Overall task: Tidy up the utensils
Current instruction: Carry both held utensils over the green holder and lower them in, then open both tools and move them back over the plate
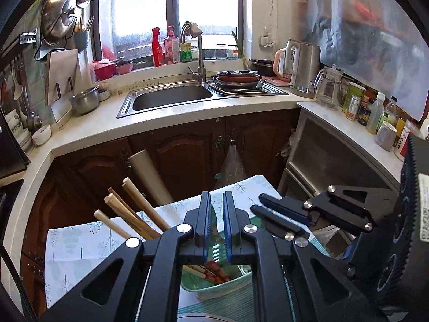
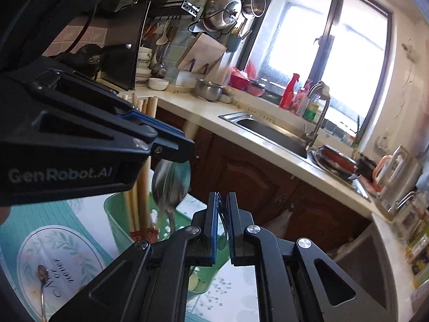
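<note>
A green utensil holder (image 1: 222, 284) stands on the small table, with several wooden chopsticks (image 1: 134, 209) sticking up out of it. My left gripper (image 1: 216, 204) is just above the holder, shut on the handle of a metal spoon (image 2: 171, 185), whose bowl hangs over the holder (image 2: 118, 222) in the right wrist view. My right gripper (image 2: 222, 201) is beside the holder, its jaws nearly closed on a thin metal utensil edge (image 2: 223, 214). The right gripper also shows in the left wrist view (image 1: 257, 202), and the left gripper in the right wrist view (image 2: 185, 145).
The table has a leaf-print cloth (image 1: 80, 241) and a teal placemat with an oval plate (image 2: 53, 255) and a small dirty spoon (image 2: 43, 276). Behind are the counter, the sink (image 1: 171, 96), stacked pans (image 1: 238, 79), a kettle (image 1: 303, 67) and bottles (image 1: 375, 112).
</note>
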Available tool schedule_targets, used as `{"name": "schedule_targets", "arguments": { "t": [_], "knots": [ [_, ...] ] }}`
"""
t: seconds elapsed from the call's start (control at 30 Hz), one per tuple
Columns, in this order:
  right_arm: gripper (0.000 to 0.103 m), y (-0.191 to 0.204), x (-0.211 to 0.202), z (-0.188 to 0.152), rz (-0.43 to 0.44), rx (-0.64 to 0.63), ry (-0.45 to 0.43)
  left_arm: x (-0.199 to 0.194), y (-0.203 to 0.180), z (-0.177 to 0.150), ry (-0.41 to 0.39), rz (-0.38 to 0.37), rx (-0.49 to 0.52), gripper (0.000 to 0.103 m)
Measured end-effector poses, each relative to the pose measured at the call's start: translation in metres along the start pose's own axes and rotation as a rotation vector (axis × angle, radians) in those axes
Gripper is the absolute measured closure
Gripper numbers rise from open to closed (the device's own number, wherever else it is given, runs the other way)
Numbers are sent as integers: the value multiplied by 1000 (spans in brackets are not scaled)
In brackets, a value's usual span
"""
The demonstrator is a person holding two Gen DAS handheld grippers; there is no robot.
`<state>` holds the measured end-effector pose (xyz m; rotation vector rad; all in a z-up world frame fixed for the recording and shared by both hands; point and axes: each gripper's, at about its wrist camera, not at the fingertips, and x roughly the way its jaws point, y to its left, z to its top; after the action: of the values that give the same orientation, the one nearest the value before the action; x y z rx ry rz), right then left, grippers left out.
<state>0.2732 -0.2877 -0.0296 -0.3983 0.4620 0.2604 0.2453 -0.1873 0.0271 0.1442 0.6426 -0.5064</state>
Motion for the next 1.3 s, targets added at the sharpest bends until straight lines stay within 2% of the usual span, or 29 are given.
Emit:
{"name": "schedule_targets", "arguments": {
  "t": [0.13, 0.23, 0.43, 0.6, 0.77, 0.93, 1.1, 1.17, 1.23, 1.3],
  "knots": [
    [97, 3, 8, 1, 39, 33, 6, -7, 0, 1, -8, -21, -4, 93],
    [96, -1, 11, 4, 88, 104, 18, -13, -1, 2, -18, -28, 2, 92],
    [96, -13, 3, 2, 101, 153, 37, -30, 0, 1, -25, -40, -15, 91],
    [96, -16, -10, -16, 117, 229, 69, -54, 3, -8, -19, -54, -43, 89],
    [96, -14, -32, -39, 122, 315, 94, -85, 9, -31, 8, -70, -79, 85],
    [96, -1, -65, -69, 155, 410, 134, -105, 21, -72, 94, -53, -126, 85],
    [94, 23, -87, -94, 210, 466, 211, -107, 38, -121, 233, -20, -200, 84],
    [94, 35, -93, -107, 241, 484, 253, -105, 45, -141, 285, -9, -239, 79],
    [93, 46, -94, -114, 263, 489, 291, -102, 52, -161, 342, -17, -296, 66],
    [92, 60, -98, -125, 282, 495, 333, -100, 53, -180, 390, -36, -338, 58]
  ]
}}
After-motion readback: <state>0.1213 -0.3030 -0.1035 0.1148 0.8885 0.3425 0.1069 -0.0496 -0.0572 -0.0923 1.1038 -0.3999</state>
